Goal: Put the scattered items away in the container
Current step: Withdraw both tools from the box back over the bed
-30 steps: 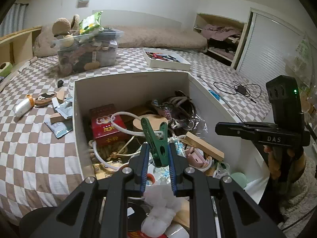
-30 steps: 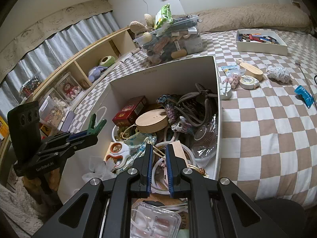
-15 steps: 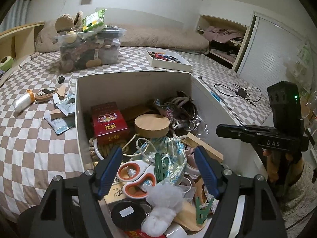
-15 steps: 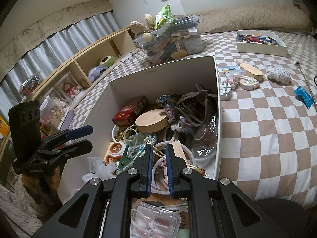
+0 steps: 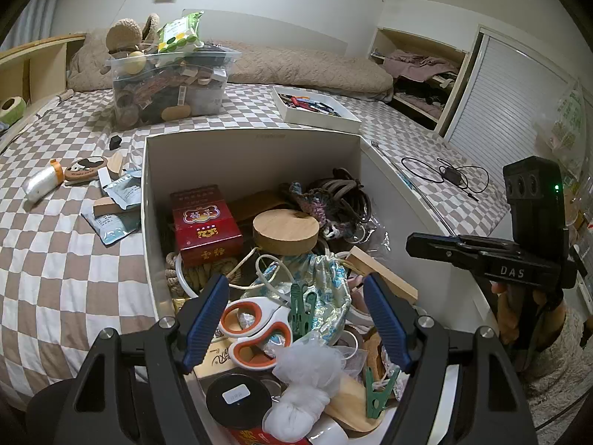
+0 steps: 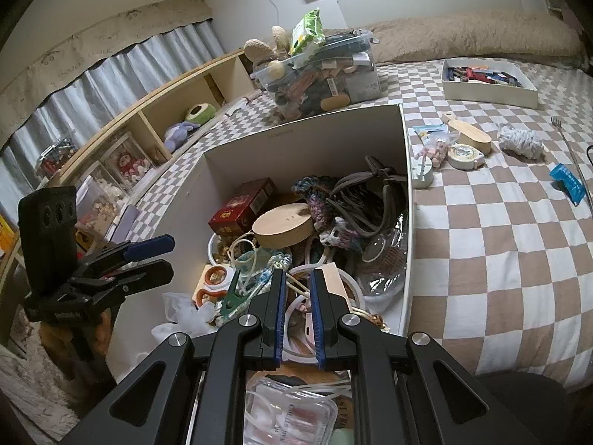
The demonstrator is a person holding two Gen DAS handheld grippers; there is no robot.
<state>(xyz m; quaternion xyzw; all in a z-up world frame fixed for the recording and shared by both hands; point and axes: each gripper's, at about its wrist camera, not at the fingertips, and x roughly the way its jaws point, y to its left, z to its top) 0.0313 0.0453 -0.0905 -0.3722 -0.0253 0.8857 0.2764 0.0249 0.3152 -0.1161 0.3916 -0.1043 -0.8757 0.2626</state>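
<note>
A white box (image 5: 252,144) on the checkered bed is heaped with items: a red carton (image 5: 205,222), a round wooden lid (image 5: 285,230), orange scissors (image 5: 252,330). A green clothespin (image 5: 302,306) lies on the heap between the fingers of my left gripper (image 5: 296,319), which is open and empty above the box's near end. My right gripper (image 6: 298,307) is nearly shut and empty over the box (image 6: 315,137); it also shows in the left wrist view (image 5: 411,244). The clothespin shows in the right wrist view (image 6: 231,296). Scattered items lie on both sides of the box.
Left of the box lie a white tube (image 5: 42,183), an oval wooden brush (image 5: 85,168) and foil packets (image 5: 111,222). Right of it lie a wooden brush (image 6: 469,137), a round tin (image 6: 463,155), a white cloth wad (image 6: 520,141) and a blue packet (image 6: 567,183). A clear bin (image 5: 170,85) and a white tray (image 5: 315,109) stand behind.
My left gripper opened and let go of the green clothespin, which dropped onto the heap in the box. The right gripper has stayed still.
</note>
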